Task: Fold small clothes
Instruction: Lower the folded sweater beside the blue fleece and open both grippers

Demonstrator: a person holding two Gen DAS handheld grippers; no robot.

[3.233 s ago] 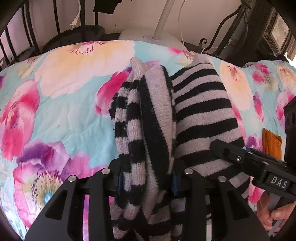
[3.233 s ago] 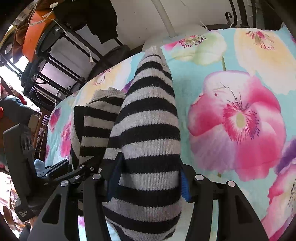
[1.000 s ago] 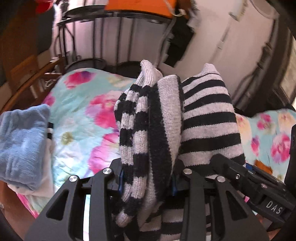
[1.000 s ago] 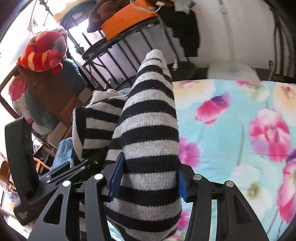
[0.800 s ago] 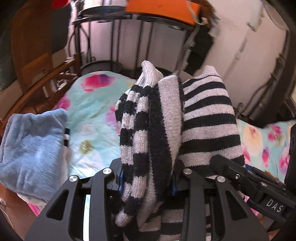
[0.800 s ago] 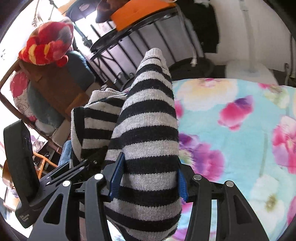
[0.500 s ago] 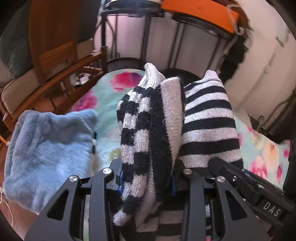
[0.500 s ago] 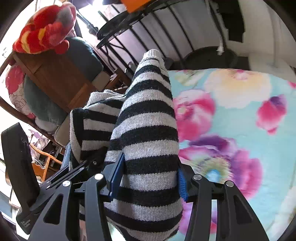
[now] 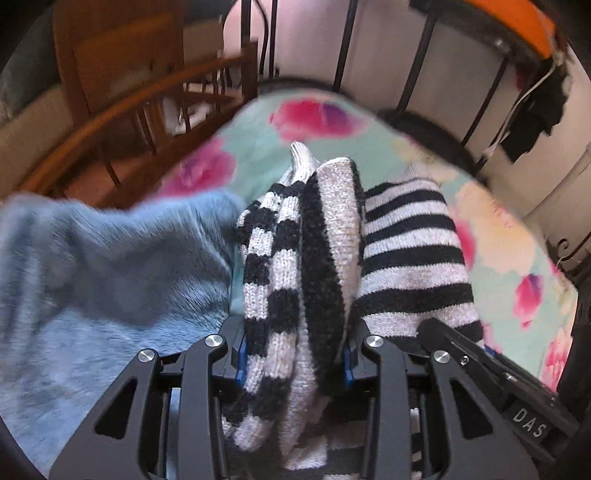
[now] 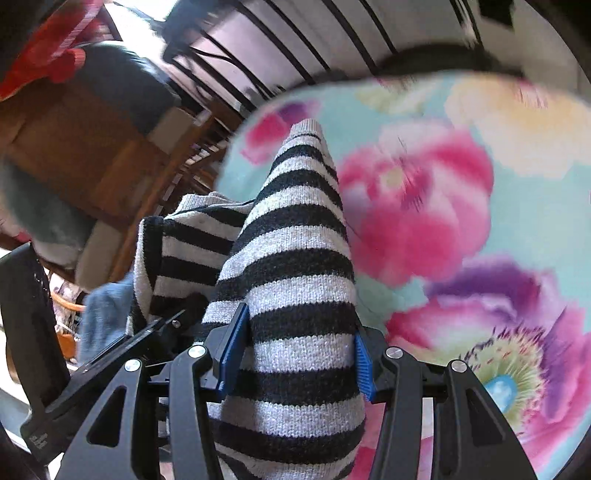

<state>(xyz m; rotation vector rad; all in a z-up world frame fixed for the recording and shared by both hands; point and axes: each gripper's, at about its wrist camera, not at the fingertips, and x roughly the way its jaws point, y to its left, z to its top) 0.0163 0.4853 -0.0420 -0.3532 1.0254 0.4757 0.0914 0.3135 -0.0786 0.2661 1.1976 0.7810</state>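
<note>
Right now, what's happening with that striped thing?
A person holds a striped sweater in two handheld grippers. The left gripper is clamped on a bunched fold of it, and the right gripper on a flatter striped part. The sweater sits over a floral bedsheet, with a blue fleece garment lying just to the left. Whether it already rests on the sheet is unclear; both views are blurred.

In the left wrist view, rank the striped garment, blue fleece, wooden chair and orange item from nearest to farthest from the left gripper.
1. striped garment, clamped in the left gripper.
2. blue fleece, left.
3. wooden chair, upper left, off the bed.
4. orange item, top right.
</note>
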